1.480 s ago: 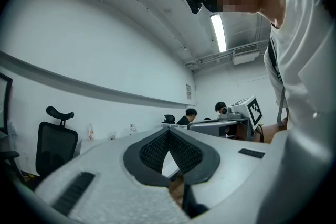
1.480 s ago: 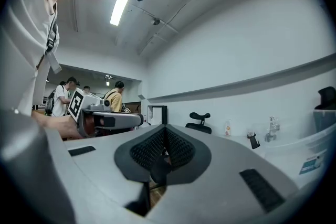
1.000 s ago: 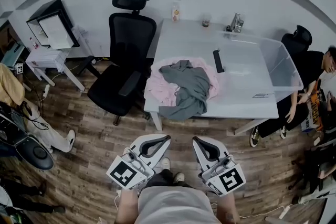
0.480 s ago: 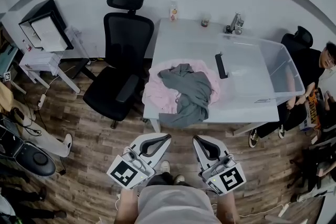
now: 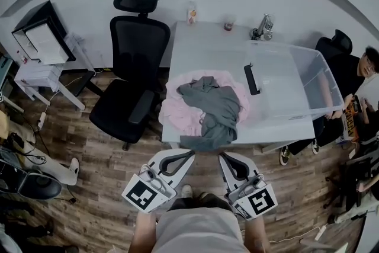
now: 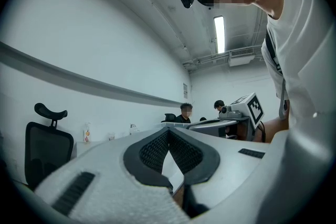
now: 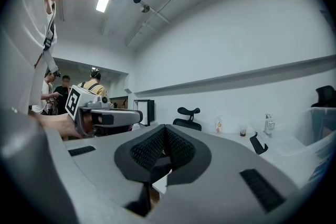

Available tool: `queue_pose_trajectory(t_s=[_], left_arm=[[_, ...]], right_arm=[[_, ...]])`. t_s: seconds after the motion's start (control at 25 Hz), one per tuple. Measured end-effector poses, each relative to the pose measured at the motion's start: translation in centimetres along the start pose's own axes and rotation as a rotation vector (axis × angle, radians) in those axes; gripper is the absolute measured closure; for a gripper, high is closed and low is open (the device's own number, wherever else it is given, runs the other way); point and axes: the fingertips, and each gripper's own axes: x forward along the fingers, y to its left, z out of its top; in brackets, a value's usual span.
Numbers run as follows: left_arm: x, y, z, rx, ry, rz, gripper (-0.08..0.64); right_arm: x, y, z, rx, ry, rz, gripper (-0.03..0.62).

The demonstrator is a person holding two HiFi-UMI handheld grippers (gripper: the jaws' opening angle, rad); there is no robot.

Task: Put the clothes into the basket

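On the white table (image 5: 204, 50) a grey garment (image 5: 212, 105) lies crumpled over a pink garment (image 5: 177, 111), both near the front edge, with the grey one hanging a little over it. A clear plastic basket (image 5: 308, 77) with a black handle (image 5: 251, 79) stands on the table's right half. My left gripper (image 5: 190, 153) and right gripper (image 5: 221, 156) are side by side over the wooden floor, short of the table and pointing level at it. Both are shut and hold nothing, as the left gripper view (image 6: 168, 131) and the right gripper view (image 7: 164, 127) also show.
A black office chair (image 5: 133, 68) stands at the table's left side. A bottle (image 5: 192, 12), a cup (image 5: 228, 25) and a metal fixture (image 5: 262, 26) sit at the table's far edge. A person (image 5: 361, 77) sits right of the basket. A small side table (image 5: 38, 47) is at far left.
The table with the clothes and the basket has come nearer in the head view as I moved toward it. Both grippers stay shut and side by side.
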Motion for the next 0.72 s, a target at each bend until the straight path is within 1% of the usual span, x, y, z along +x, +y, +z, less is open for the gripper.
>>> queue_pose_trajectory(t_s=[0.16, 0.36, 0.72], left_arm=[[0.8, 1.2, 0.2, -0.015, 0.003, -0.006, 0.555], [2.3, 2.9, 0.0, -0.016, 0.008, 0.000, 0.555], [7.0, 6.4, -1.0, -0.010, 0.013, 0.016, 0.555]], right_arm=[[1.1, -1.0, 0.2, 0.007, 0.013, -0.009, 0.588], [2.6, -2.7, 0.1, -0.006, 0.020, 0.000, 0.588], [5.6, -8.0, -0.2, 0.011, 0.003, 0.040, 0.588]])
